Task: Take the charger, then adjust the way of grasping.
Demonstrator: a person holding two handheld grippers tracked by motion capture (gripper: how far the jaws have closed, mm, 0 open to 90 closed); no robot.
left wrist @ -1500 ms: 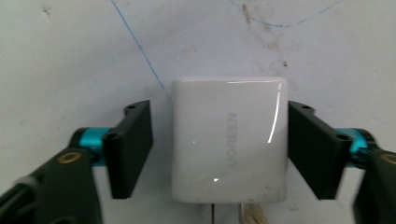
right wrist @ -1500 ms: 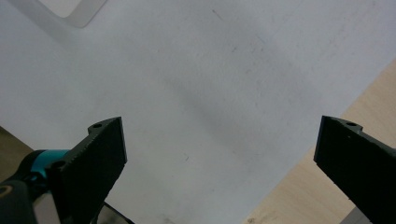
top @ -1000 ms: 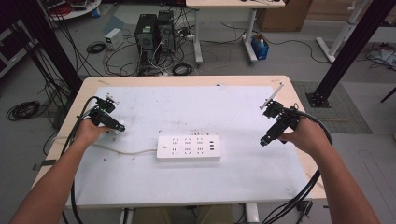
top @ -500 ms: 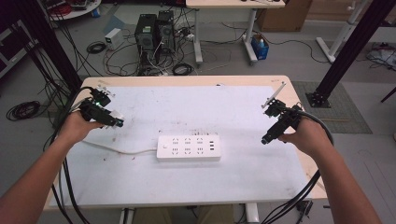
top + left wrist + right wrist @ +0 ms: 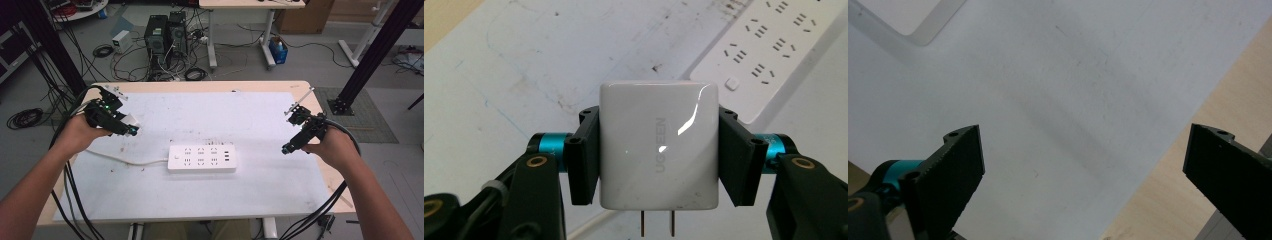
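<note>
At the left of the table, the white charger is being held in the left gripper, clamped by its two flat sides between the black pads. In the left gripper view its two metal prongs are being pointed back toward the camera, away from the table surface. The charger is being carried in the air above the white mat, clear of it and well to the left of the power strip.

The strip is lying flat near the middle of the mat, sockets up, with its white cord being trailed off to the left beneath the loaded hand.

At the right, the right gripper is being held over the mat near the table edge, with its jaws spread wide and nothing between them.

A plug-in is judged to be the likely aim, and the prongs are being presented the wrong way for it. If the wrist is not being turned enough, the prongs could be driven against the strip's face instead of into the slots. The glossy casing could also be twisted in the pads under that push. With the strip being left unsteadied, it could be shoved across the mat.
</note>
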